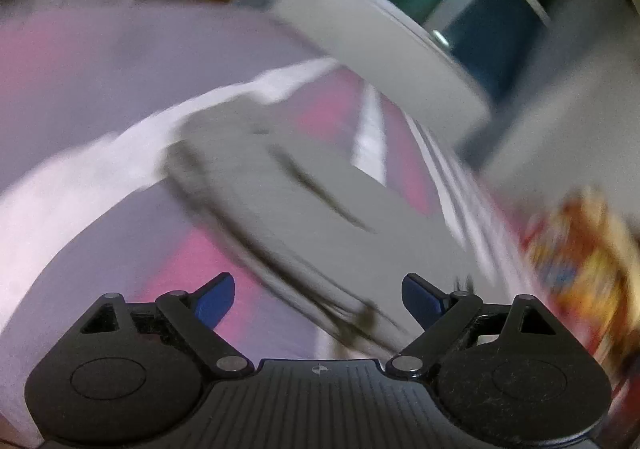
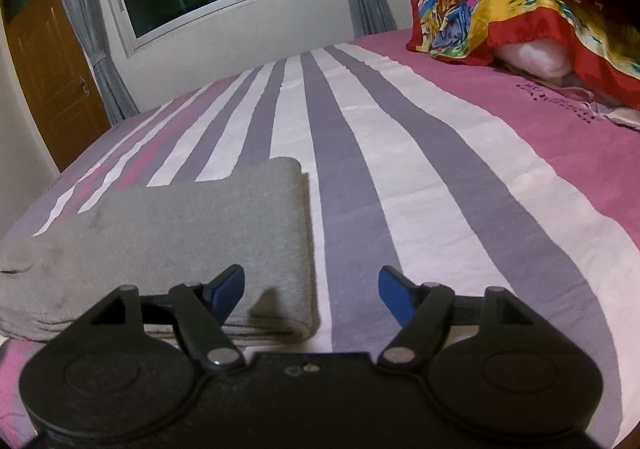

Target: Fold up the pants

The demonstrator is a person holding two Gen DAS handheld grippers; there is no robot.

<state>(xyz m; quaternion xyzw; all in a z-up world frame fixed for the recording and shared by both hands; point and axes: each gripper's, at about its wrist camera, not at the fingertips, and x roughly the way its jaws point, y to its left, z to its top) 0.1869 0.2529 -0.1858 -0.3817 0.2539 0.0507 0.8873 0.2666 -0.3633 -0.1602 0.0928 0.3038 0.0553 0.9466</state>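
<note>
Plainly, one folded pair of grey pants [image 2: 168,233] lies on one striped bed [image 2: 440,177], both grippers [image 1: 318,299] [image 2: 312,297] released.

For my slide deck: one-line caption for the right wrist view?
Open right gripper hovering over folded grey pants on a striped bedsheet.

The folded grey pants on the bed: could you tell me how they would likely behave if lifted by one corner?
The grey pants look like soft knit, so they would probably droop. The stacked layers appear loose, so the fold would likely open.
</note>
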